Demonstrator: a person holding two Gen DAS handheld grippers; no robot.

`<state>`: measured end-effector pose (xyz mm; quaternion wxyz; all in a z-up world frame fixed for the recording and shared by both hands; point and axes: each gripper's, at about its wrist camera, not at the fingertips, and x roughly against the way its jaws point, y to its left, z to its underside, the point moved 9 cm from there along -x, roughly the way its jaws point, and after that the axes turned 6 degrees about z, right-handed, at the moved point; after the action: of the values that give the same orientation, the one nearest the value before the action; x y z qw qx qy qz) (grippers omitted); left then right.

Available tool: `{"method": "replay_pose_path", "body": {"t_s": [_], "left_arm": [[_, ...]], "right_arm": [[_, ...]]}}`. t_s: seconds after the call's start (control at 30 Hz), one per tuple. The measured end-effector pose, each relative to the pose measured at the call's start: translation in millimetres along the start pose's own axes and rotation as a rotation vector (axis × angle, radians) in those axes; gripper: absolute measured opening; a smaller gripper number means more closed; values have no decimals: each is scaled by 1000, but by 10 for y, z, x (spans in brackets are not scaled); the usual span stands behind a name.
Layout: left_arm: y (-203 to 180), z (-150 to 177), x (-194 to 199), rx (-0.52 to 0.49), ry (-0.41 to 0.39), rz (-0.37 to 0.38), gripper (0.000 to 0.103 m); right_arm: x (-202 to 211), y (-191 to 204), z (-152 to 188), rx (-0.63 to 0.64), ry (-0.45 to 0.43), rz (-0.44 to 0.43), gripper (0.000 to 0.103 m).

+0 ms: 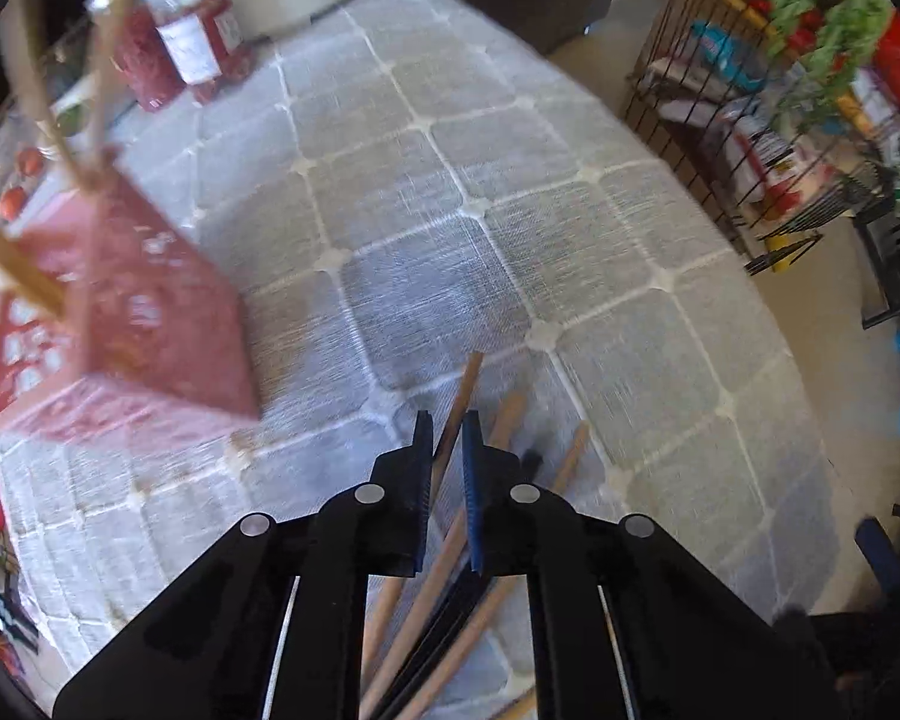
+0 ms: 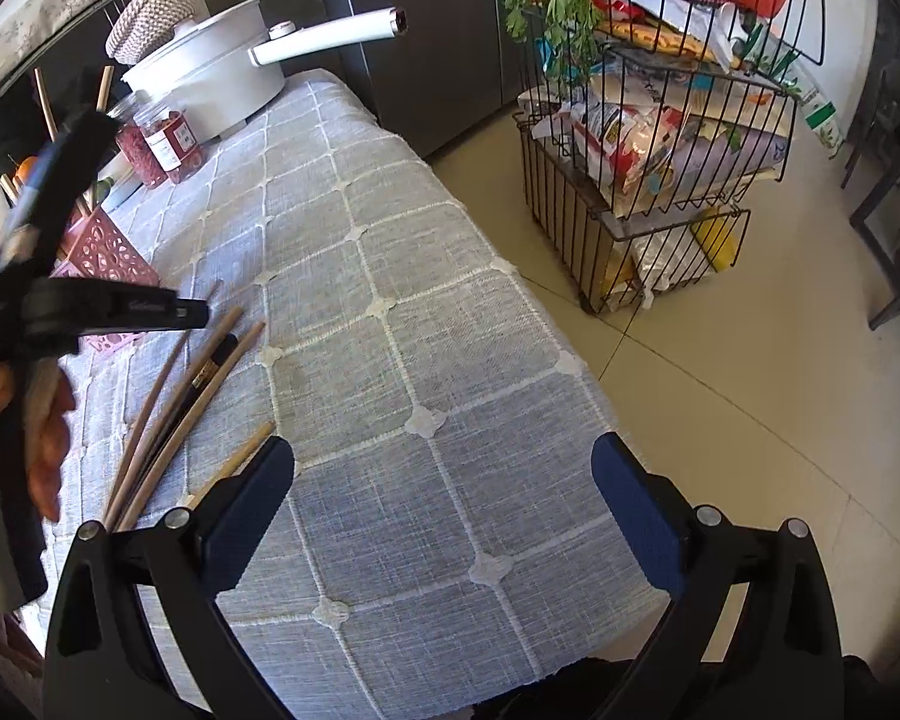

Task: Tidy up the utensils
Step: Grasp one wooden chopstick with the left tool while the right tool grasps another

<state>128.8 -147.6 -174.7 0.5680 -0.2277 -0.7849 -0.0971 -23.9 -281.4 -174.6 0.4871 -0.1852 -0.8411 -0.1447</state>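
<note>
The left claw points steeply down, its two fingers drawn almost together on a single chopstick running up between the pads. A bare hand grips its handle from behind. The right claw also tilts downward, its blue-padded fingers spread wide apart with nothing between them, hovering apart from the left one

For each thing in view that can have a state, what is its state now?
Left claw: closed on one wooden chopstick.
Right claw: open, holds nothing.
Other chopsticks: lying loose on the tablecloth.
Pink holder: upright, some chopsticks already in it.
Red jars: upright; lids too unclear to judge.
White pot: lid on.
</note>
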Motion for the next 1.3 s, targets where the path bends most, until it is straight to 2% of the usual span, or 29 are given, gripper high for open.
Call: {"method": "replay_pose_path", "body": {"t_s": [0.3, 0.4, 0.53, 0.6, 0.67, 0.7, 0.73, 0.8, 0.9, 1.0, 1.07, 1.2, 1.3], "left_arm": [[80, 350, 825, -32, -199, 3, 8], [141, 441, 1149, -17, -279, 14, 7], [197, 534, 1502, -10, -366, 23, 7], [250, 585, 1646, 2, -413, 27, 6], [298, 618, 1777, 19, -453, 35, 5], [331, 646, 1855, 28, -478, 41, 5], [356, 665, 1921, 36, -501, 46, 5], [409, 703, 2060, 48, -538, 64, 5], [488, 748, 2205, 62, -576, 83, 5], [558, 772, 2293, 75, -601, 97, 5], [614, 781, 2327, 90, -611, 106, 5], [710, 816, 2336, 113, -615, 112, 5], [762, 837, 2351, 128, -621, 110, 5]], "right_arm": [[-5, 254, 3, 17, 20, -29, 97], [-37, 346, 21, 9, 61, -37, 95], [-112, 501, 32, -24, 155, -58, 83], [-176, 615, 54, -52, 234, -77, 75], [-263, 728, 109, -92, 329, -93, 58], [-299, 762, 133, -114, 369, -100, 55], [-340, 803, 158, -145, 409, -104, 47], [-415, 850, 190, -208, 463, -83, 44], [-451, 906, 176, -239, 467, -59, 41], [-499, 968, 208, -282, 488, -35, 22], [-513, 1009, 184, -293, 472, -25, 11], [-496, 1055, 137, -341, 435, -74, 8], [-384, 1066, 63, -303, 374, -88, 6]]}}
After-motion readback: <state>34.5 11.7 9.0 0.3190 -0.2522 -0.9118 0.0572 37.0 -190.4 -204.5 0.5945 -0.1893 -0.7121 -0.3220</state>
